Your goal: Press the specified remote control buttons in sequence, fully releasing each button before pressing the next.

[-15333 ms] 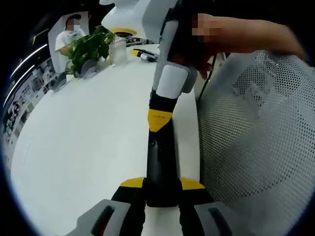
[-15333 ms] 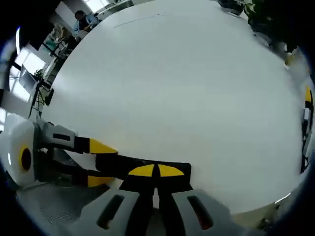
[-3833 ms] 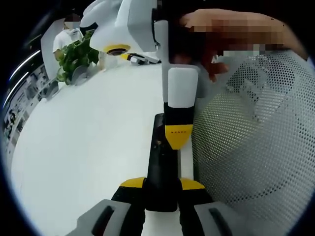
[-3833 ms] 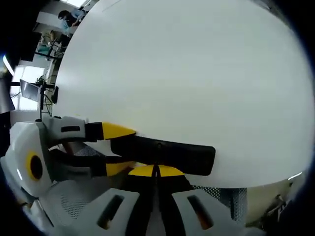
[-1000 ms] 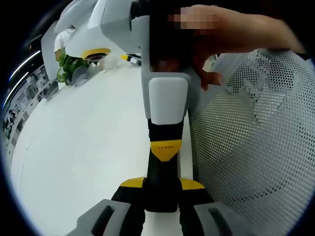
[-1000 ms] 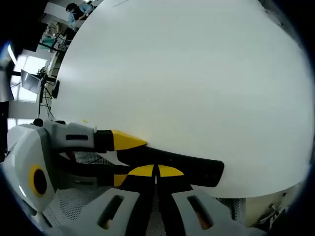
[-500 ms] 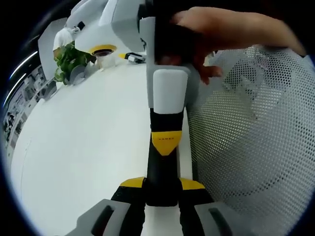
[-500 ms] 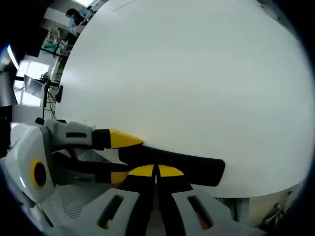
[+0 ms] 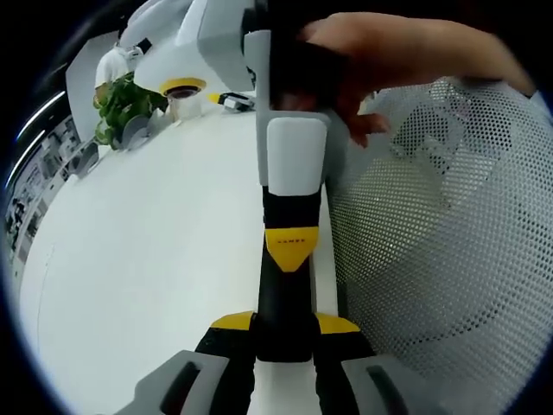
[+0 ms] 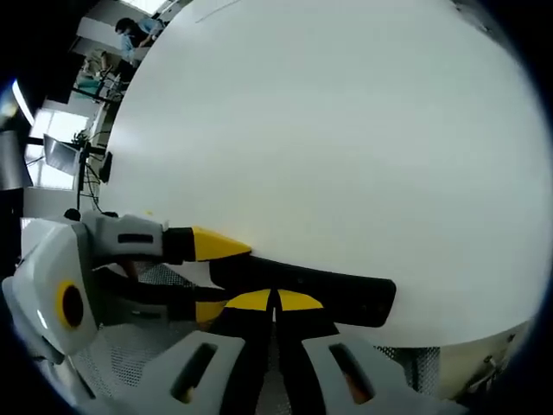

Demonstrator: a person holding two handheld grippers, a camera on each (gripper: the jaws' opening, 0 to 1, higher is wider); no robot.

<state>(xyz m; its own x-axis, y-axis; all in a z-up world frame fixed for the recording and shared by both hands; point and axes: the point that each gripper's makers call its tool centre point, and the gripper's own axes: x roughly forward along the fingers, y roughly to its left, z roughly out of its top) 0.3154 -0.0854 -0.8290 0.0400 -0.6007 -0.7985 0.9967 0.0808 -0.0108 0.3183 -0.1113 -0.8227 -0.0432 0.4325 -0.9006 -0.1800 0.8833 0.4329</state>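
The left gripper (image 9: 283, 322) is clamping the near end of the black remote (image 9: 281, 298), which is lying along the white table's (image 9: 155, 259) edge. The right gripper (image 10: 275, 300), its jaws closed together, is pressing down on the remote (image 10: 328, 290) from above.

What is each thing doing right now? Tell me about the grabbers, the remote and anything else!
remote control: lying flat at the table edge, one end clamped.
left gripper: shut on the remote control's end.
right gripper: jaws together, tips down on the remote control.
white table: bare around the remote control.
mesh chair back: standing beside the table.
plant: upright at the table's far end.
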